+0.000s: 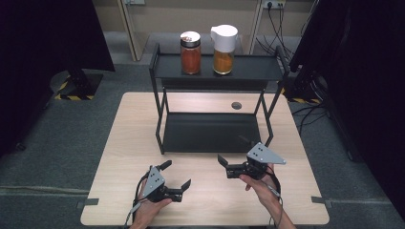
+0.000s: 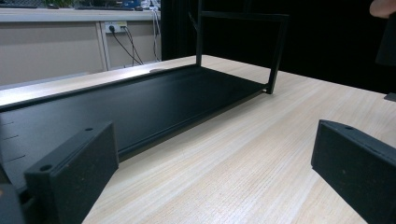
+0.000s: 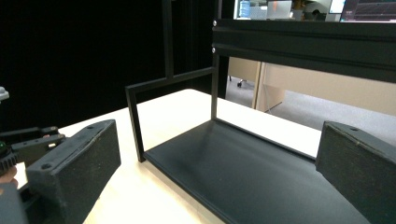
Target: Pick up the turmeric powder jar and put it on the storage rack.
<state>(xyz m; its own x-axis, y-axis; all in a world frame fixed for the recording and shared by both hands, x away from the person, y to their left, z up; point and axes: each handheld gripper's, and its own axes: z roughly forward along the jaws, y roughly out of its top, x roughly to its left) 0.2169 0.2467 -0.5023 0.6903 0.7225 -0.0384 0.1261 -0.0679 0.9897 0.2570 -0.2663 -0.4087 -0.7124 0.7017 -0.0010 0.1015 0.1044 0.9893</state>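
A black two-tier rack [image 1: 160, 102] stands at the back of the wooden table [image 1: 119, 157]. Its top shelf carries a jar of red-orange powder [image 1: 190, 53] with a metal lid and a white-lidded jar of yellow-orange powder [image 1: 223, 50]. The lower shelf [image 2: 140, 100] [image 3: 252, 172] is bare. My left gripper [image 1: 175, 174] [image 2: 210, 177] is open near the table's front, aimed at the rack's lower shelf. In front of the rack's right leg my right gripper [image 1: 232, 150] [image 3: 215, 182] is open too. Nothing lies between either pair of jaws.
A round cable hole [image 1: 236, 105] sits in the tabletop behind the rack. Black curtains and stand bases [image 1: 76, 88] flank the table on both sides. Cables [image 1: 274, 28] run from a wall socket at the back.
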